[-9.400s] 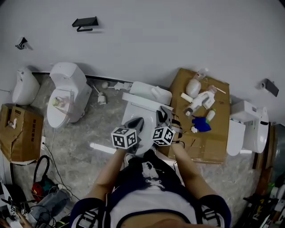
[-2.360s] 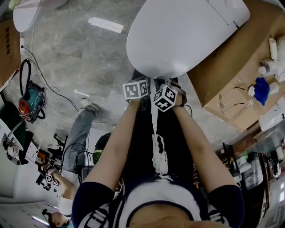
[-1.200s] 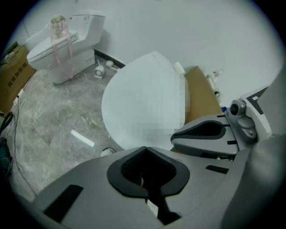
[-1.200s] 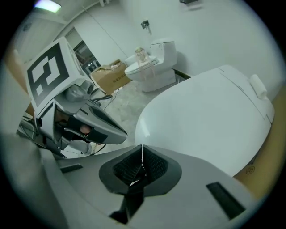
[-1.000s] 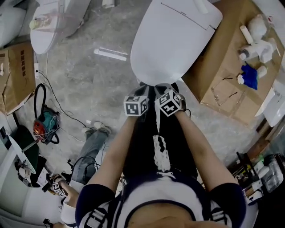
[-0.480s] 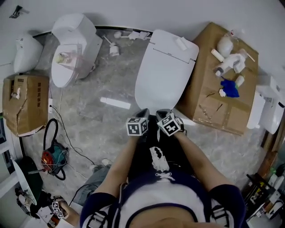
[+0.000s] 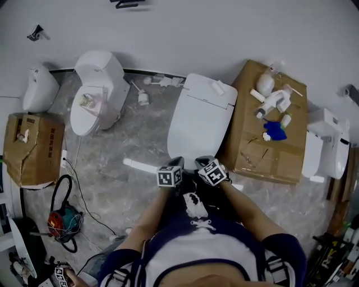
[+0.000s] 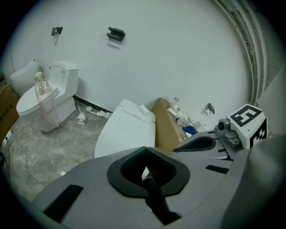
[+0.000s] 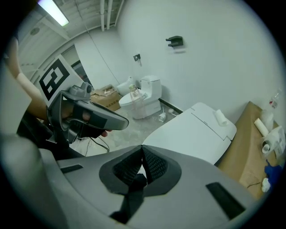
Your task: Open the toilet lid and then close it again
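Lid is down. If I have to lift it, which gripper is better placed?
Left, marginally. In the head view the left gripper lines up with the front tip of the closed toilet lid; the right gripper sits off toward the cardboard. Both are shut and empty.

Soft, even light covers the white wall (image 7: pixel 224 33), with only faint shadows. A strip lamp (image 9: pixel 52 12) glows left of the wall. Both gripper views bulge and darken at their corners.

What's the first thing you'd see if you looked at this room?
A big white toilet, lid shut, sits mid-floor, with the left gripper and right gripper, both shut and empty, held just in front of it. A second toilet stands at the left wall, and cardboard with white bottles lies on the right.
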A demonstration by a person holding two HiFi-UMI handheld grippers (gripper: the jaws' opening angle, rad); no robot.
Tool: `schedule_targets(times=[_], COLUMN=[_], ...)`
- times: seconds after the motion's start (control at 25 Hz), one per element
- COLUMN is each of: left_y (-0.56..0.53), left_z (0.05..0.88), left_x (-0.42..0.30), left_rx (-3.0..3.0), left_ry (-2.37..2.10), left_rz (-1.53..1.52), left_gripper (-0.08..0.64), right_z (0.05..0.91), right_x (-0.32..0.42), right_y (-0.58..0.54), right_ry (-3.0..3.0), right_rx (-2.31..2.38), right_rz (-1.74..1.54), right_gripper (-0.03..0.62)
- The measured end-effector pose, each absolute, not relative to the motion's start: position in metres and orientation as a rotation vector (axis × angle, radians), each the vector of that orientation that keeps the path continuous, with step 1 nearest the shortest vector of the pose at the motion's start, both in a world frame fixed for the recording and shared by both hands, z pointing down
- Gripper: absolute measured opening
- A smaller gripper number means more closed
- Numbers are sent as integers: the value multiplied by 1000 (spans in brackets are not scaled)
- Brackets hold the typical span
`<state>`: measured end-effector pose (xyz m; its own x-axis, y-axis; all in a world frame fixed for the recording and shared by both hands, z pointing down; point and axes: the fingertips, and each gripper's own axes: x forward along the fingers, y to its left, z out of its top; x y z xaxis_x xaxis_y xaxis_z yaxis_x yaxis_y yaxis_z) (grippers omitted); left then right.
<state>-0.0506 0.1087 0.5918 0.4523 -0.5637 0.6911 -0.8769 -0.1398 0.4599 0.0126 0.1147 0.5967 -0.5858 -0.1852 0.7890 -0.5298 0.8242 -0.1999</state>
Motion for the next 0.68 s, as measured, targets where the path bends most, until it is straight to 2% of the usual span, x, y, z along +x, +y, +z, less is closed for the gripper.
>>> schedule_targets(times=[0.68], left_y=[120], left_z=[587], left_x=[-45], left_rx=[1943], left_ry=[-1173], left_rz=[522], left_gripper=[5], right_z=[586], right_x=[13], right_y=[123], right_ry=[-2245], right_rx=[614], right_rz=[582], right_gripper=[9])
